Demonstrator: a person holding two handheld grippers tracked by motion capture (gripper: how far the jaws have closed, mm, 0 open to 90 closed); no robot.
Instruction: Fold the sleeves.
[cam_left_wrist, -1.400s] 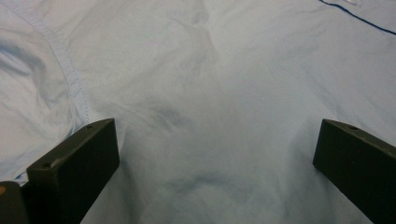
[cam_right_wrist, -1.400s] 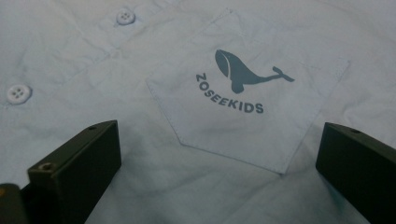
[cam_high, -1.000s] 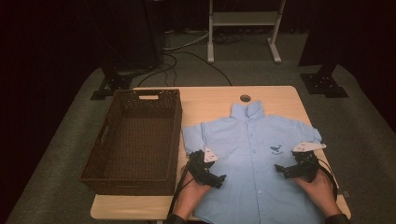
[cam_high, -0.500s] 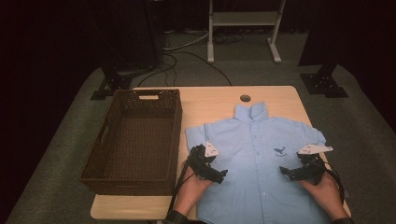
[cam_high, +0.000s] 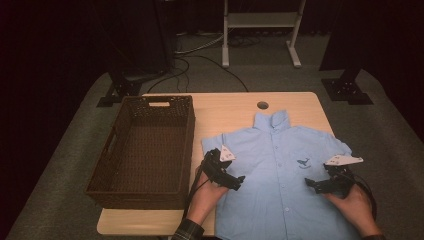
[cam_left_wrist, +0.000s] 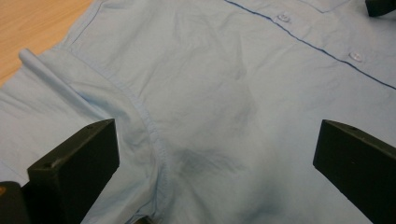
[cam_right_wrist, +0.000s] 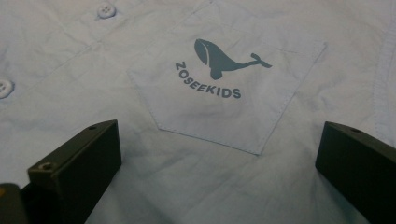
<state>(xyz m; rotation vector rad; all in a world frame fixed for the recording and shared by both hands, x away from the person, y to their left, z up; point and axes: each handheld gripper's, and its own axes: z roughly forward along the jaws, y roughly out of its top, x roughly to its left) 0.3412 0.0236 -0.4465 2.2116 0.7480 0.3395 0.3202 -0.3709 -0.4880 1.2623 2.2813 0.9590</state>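
Observation:
A light blue short-sleeved shirt (cam_high: 282, 175) lies spread flat, buttoned front up, on the right half of the wooden table (cam_high: 225, 107). My left gripper (cam_high: 239, 181) hovers open over the shirt's left side; in the left gripper view its jaws stand wide apart over the sleeve seam (cam_left_wrist: 149, 126). Over the shirt's right side my right gripper (cam_high: 311, 183) is open too. The right gripper view looks down on the chest pocket (cam_right_wrist: 224, 88), printed with a whale and the word ZOSEEKIDS. Neither gripper holds any cloth.
An empty dark brown wicker basket (cam_high: 145, 145) stands on the table's left half, close to the shirt's left sleeve. A round cable hole (cam_high: 262, 105) sits near the table's far edge. Stand legs and cables lie on the grey floor behind.
Both grippers have slid toward the near edge of the table, along the shirt's sides, over the last second. Both remain open.

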